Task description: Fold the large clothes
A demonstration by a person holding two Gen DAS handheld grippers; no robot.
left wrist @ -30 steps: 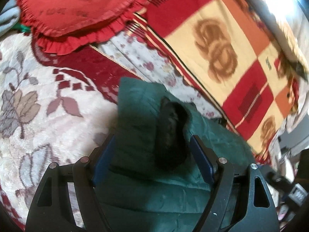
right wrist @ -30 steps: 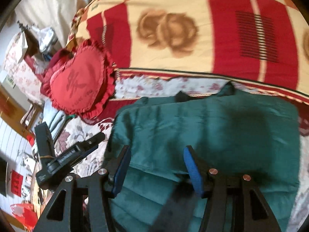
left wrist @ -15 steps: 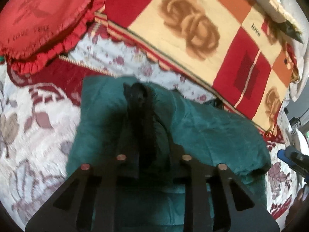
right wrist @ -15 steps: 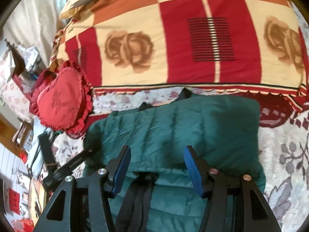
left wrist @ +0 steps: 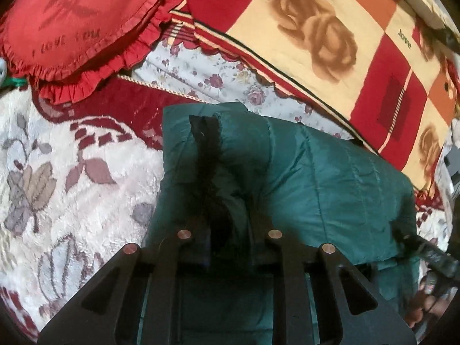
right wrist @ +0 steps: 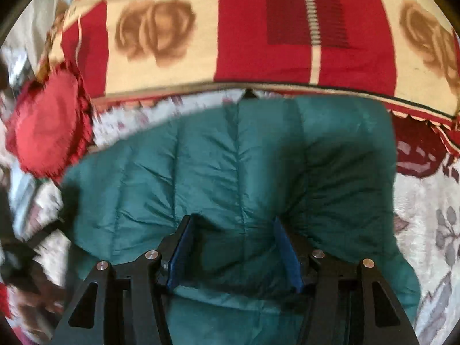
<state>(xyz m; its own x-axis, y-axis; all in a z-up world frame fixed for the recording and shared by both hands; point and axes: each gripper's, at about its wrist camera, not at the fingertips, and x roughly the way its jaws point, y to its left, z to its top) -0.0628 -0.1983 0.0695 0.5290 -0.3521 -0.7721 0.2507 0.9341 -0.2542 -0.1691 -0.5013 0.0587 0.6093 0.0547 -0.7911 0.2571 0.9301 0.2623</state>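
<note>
The green padded jacket [left wrist: 330, 178] lies folded on the floral bed cover [left wrist: 86, 178], near its edge by the blanket [left wrist: 339, 28] reading "love". The left gripper [left wrist: 227, 230] pinches the jacket's black trim [left wrist: 210, 166]; the right gripper [right wrist: 235, 247] is spread over the jacket, pads on the fabric. The red cushion [left wrist: 72, 20] reads "I love you"

Soft indoor light, strong fisheye bending at edges, right wrist view motion-blurred, left sharper

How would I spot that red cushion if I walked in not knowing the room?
Find the big red-and-cream checked blanket with brown roses. At its edge, beyond the green padded jacket, lies the red cushion. It alone has a frilled rim and the words "I love you" on its face.
</note>
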